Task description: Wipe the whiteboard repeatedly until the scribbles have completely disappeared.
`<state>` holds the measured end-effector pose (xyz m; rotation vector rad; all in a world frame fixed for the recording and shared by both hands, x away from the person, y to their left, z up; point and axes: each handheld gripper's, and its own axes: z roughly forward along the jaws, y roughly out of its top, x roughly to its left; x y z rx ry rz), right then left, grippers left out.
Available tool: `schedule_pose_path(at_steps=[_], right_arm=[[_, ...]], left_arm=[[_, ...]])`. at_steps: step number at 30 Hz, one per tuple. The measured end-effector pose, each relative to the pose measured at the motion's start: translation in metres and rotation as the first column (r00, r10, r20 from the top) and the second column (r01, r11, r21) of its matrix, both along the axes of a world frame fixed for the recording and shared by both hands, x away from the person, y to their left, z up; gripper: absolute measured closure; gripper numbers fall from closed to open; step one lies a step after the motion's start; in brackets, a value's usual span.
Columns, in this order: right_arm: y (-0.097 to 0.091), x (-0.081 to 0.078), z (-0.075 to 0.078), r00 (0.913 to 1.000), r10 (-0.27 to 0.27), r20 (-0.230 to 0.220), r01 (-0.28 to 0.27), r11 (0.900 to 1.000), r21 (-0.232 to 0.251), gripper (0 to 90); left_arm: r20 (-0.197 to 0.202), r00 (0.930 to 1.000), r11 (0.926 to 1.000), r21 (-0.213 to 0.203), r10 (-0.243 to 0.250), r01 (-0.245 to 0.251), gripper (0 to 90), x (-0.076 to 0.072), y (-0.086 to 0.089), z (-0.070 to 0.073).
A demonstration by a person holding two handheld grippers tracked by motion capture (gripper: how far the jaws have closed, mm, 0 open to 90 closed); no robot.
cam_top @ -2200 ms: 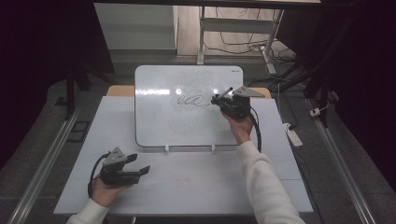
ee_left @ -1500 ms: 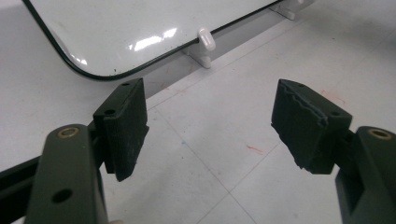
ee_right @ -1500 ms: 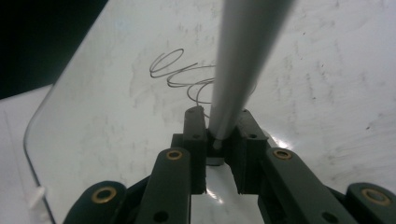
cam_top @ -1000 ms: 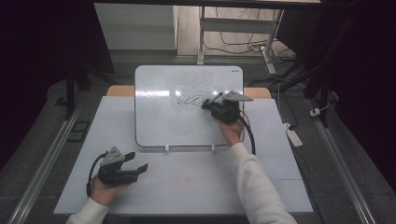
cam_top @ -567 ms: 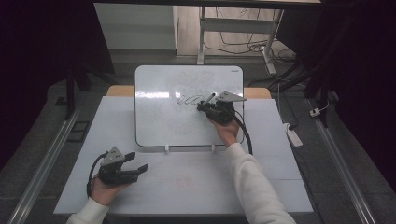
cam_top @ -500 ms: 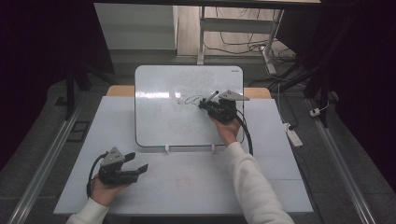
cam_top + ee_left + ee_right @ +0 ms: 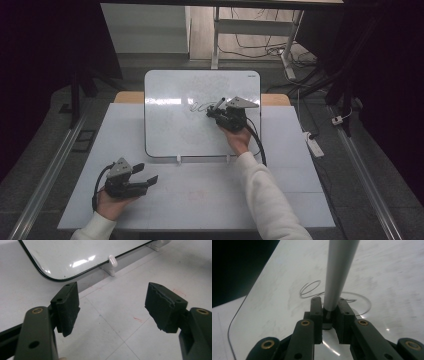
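The right gripper [image 7: 220, 111] holds a grey pen [image 7: 338, 272] tight in its fingers, over the scribbles on the whiteboard [image 7: 170, 130]. The left gripper [image 7: 142, 175] rests on the bench [image 7: 200, 195], fingers wide with nothing between them.

marker [image 7: 338, 272] | grey barrel, tilted | over whiteboard [image 7: 170, 125] scribbles

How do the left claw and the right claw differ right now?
The left claw stands open with nothing between its jaws; the right claw is shut on a grey marker. The left claw rests low on the table in front of the whiteboard; the right claw is over the whiteboard by the loops. Both have black jaws.
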<state>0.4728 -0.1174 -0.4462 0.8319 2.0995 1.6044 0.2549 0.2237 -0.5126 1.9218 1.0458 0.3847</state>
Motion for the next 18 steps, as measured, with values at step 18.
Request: schedule_pose_path(at_steps=[18], right_arm=[[-0.004,0.003,0.004,0.9999,-0.006,0.014,0.006,1.0,-0.001,77.3]], left_arm=[[-0.005,1.0,1.0,0.004,-0.003,0.003,28.5,0.001,0.0,-0.001]])
